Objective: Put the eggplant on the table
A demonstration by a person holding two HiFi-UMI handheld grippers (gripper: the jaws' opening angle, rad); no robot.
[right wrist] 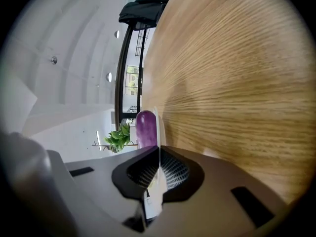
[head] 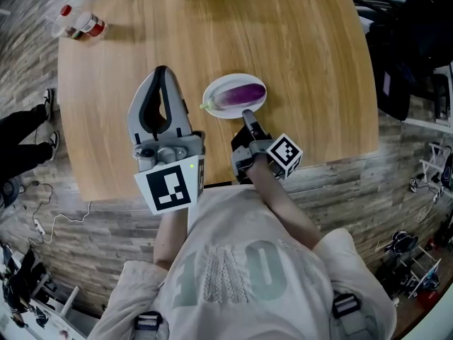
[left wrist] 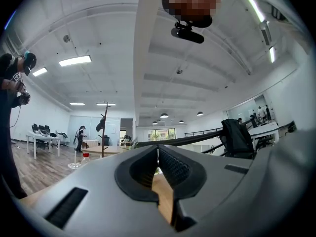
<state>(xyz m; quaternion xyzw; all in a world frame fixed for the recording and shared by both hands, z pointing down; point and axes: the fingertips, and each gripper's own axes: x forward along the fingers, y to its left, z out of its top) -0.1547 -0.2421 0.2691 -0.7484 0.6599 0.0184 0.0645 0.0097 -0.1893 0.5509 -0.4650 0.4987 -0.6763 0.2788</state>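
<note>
Just beyond the right gripper point(right wrist: 159, 149), fingers point(right wrist: 174, 170) pinching the plate point(head: 230, 78), lies the eggplant point(head: 239, 94).

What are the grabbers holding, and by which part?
The right gripper pinches the plate by its near rim; the left gripper holds nothing.

You have bright, even light from the ceiling strips point(left wrist: 74, 60), which glare white in your left gripper view. The bench point(head: 297, 34) shows only faint, soft shadows. All three views bulge and bend toward the edges, and both gripper views darken to black at the corners.
</note>
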